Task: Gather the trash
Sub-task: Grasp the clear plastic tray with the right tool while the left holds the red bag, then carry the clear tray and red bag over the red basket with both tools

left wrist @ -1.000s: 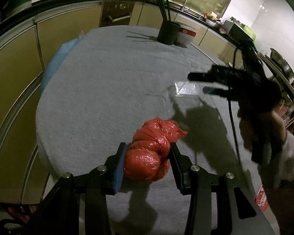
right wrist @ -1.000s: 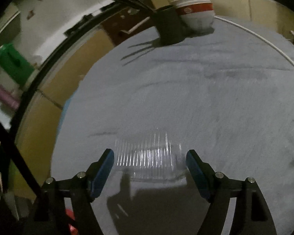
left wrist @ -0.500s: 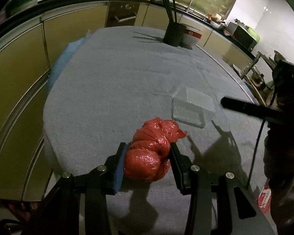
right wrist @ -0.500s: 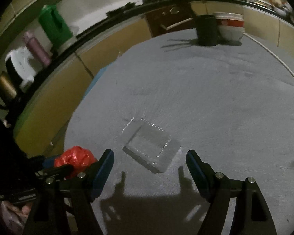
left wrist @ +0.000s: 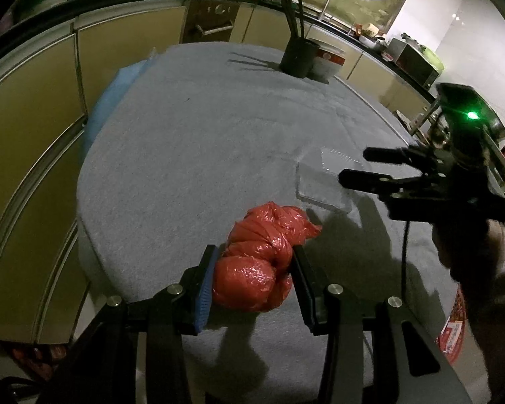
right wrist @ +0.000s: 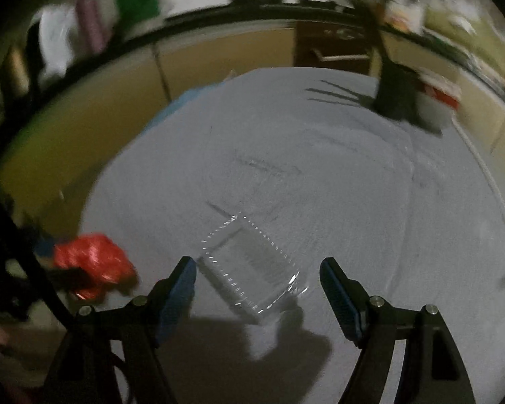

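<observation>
A knotted red plastic bag [left wrist: 259,259] lies near the front edge of the grey-clothed table [left wrist: 198,155], and my left gripper [left wrist: 254,272] is shut on its near end. The same red bag [right wrist: 91,262] shows blurred at the left of the right wrist view. A clear plastic clamshell box [left wrist: 323,181] lies to the bag's right. My right gripper [right wrist: 257,277] hovers above that clear box [right wrist: 252,266], open, with the box between and ahead of its fingers, untouched. In the left wrist view the right gripper [left wrist: 357,165] reaches in from the right, held by a person's hand [left wrist: 481,262].
A black holder with chopsticks [left wrist: 298,54] and a red-and-white bowl [left wrist: 328,62] stand at the table's far edge. Yellow cabinets [left wrist: 27,128] run along the left. A blue cloth [left wrist: 114,94] hangs off the table's left side.
The right gripper has rolled and pulled back, so the clear box now sits turned diagonally between its fingers. The left gripper and red bag have stayed put.
</observation>
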